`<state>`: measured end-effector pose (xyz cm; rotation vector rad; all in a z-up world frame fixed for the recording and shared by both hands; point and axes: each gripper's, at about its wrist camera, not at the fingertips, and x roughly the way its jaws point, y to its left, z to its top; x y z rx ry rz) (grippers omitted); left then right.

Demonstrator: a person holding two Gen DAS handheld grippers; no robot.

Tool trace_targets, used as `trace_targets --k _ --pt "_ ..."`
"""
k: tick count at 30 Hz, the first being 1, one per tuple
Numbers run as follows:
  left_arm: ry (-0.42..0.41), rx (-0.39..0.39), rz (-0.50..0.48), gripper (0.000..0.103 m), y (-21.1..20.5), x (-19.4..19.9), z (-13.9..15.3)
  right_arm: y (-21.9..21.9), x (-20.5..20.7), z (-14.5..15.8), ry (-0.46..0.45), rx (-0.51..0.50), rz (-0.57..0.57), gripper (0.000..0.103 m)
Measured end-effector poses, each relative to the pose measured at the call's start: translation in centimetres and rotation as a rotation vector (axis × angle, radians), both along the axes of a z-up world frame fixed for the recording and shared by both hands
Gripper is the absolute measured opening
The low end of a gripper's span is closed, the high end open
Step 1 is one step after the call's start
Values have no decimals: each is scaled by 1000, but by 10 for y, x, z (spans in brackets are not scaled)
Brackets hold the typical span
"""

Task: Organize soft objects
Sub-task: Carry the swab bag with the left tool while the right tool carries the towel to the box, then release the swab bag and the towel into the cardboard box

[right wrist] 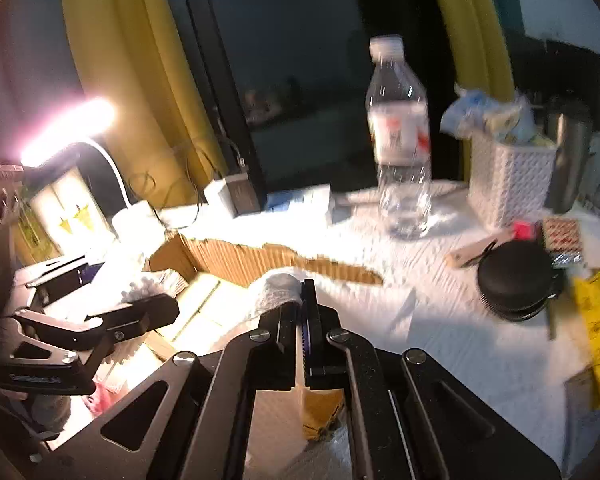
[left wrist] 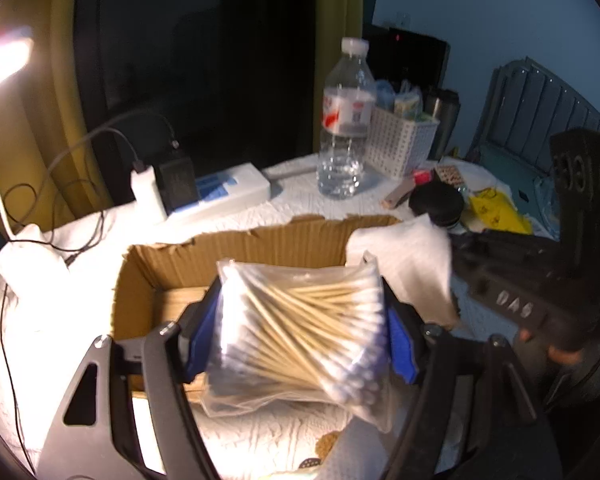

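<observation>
Towel-covered table (left wrist: 300, 196): left tongs (left wrist: 300, 320) pinch cotton-swab bag (left wrist: 300, 328) above cardboard box (left wrist: 240, 248); right tongs (right wrist: 302, 304) pinch tissue (right wrist: 276, 288).

Yellow-green curtains (left wrist: 64, 80) are seen at the upper left of the left wrist view, beside a black window. A brown corrugated box (left wrist: 260, 240) lies at centre, above it a clear bottle (left wrist: 346, 120) with a white cap and a red and white label. A white lattice-patterned basket (left wrist: 404, 142) stands right of the bottle. Pale sticks with white tips are shown in the clear bag of cotton swabs (left wrist: 300, 320), flanked by blue pads (left wrist: 400, 348). A yellow bag (left wrist: 496, 210) and a black round case (left wrist: 436, 202) lie at right.
</observation>
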<state>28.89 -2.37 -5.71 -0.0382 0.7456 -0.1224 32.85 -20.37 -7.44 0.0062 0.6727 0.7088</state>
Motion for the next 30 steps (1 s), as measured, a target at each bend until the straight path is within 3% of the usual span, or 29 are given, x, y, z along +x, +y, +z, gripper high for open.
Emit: trace_targets --k 9,11,14,17,22,30 --pt "83 8 -6 72 -13 23 -22 5 10 -33 75 -41 47 4" --pt "108 -6 -11 72 -14 27 -27 6 8 -33 79 -53 71 10" --pt "131 -20 -11 73 -15 31 -31 2 4 -28 70 -51 71 30" --pt "149 -21 -1 75 -15 34 -34 -10 1 -20 61 -32 61 43" --pt "189 -2 -12 77 -21 35 -41 -26 -16 -7 -4 -53 37 43" --pt "144 -21 -40 88 -23 25 -25 -47 -25 -5 23 -41 -26 43"
